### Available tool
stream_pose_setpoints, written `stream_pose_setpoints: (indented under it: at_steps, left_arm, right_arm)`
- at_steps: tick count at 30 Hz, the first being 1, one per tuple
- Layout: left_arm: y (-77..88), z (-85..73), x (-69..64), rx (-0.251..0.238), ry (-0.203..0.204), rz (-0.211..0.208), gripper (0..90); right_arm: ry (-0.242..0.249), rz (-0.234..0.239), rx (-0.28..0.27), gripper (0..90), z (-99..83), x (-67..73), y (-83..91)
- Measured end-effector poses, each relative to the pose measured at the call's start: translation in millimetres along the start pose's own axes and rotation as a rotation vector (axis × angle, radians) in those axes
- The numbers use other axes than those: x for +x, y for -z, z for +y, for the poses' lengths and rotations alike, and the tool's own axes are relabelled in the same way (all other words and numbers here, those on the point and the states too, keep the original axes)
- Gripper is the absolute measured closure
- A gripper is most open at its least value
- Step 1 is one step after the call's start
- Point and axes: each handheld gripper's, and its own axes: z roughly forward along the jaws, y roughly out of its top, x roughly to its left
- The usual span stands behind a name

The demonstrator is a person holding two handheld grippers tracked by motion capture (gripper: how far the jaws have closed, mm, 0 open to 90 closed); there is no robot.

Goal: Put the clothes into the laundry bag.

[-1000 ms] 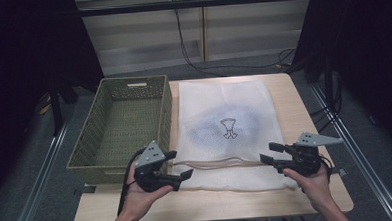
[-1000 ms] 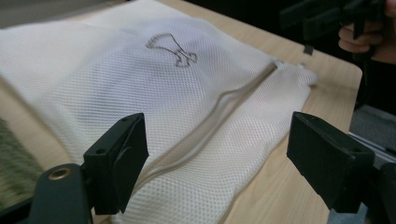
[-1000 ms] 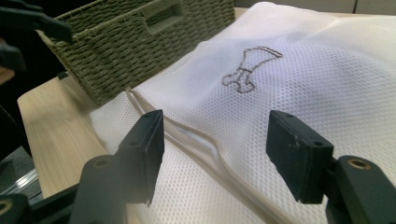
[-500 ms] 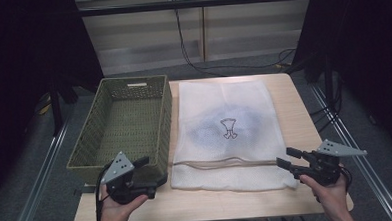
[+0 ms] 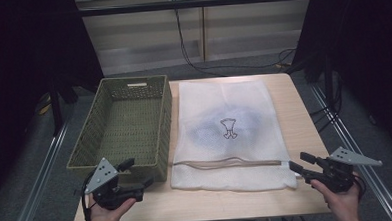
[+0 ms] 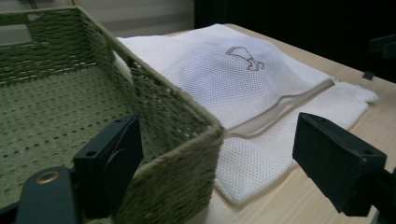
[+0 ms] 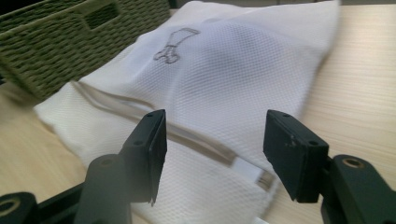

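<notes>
A white mesh laundry bag point(image 5: 225, 129) lies flat on the table with a bluish shape showing through it and a small drawn logo point(image 5: 228, 128) on top. Its zipper point(image 5: 226, 163) runs along the near end. My left gripper point(image 5: 140, 173) is open and empty, low over the table at the near right corner of the green woven basket point(image 5: 117, 166). In the left gripper view that basket corner point(image 6: 187, 135) stands between the jaws, with the bag point(image 6: 243, 79) beyond. My right gripper point(image 5: 298, 161) is open just off the bag's near right corner, facing the zipper's end point(image 7: 254, 175).
The basket holds nothing and stands left of the bag, its right wall point(image 5: 167, 121) touching the bag's edge. Bare tabletop point(image 5: 283, 101) runs along the bag's right side and near edge. Metal rails point(image 5: 41, 172) flank the table, and cables point(image 5: 191, 45) lie on the floor behind.
Both hands have drawn back toward the near edge and apart. The left gripper went from the bag's near left corner to the basket's corner; the right slid off the bag's right side.
</notes>
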Motion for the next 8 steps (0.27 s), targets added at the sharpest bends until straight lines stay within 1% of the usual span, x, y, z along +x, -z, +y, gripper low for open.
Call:
stream_pose_setpoints:
  at_steps: [1,2,3,4,5,6,7,8]
  left_arm:
    - [0.7,-0.6,2.4,0.000,0.012,0.002,17.8]
    - [1.7,-1.6,7.2,-0.005,0.017,0.013,18.5]
    - [1.7,-1.6,7.2,-0.005,0.017,0.013,18.5]
    - [1.1,-2.0,11.2,-0.008,0.038,0.008,18.7]
    - [1.1,-2.0,11.2,-0.008,0.038,0.008,18.9]
    - [1.2,-1.7,14.6,-0.013,0.081,-0.009,19.2]
    - [1.2,-1.7,14.6,-0.013,0.081,-0.009,19.2]
    - [1.6,-1.4,15.3,-0.017,0.094,-0.004,19.2]
  right_arm:
    - [-0.005,-0.023,-0.013,40.6,-1.7,-6.0,6.8]
    - [-0.006,-0.029,-0.016,40.9,-2.5,-8.2,7.9]
    - [-0.006,-0.029,-0.016,40.9,-2.5,-8.2,7.9]
    - [-0.014,-0.039,-0.014,41.2,-3.7,-12.5,7.4]
    - [-0.009,-0.038,-0.010,41.5,-3.8,-12.7,6.5]
    - [0.000,-0.040,-0.008,41.7,-3.7,-12.5,5.3]
    - [0.000,-0.040,-0.008,41.7,-3.7,-12.5,5.3]
    - [0.009,-0.029,0.004,41.7,-3.1,-9.6,1.3]
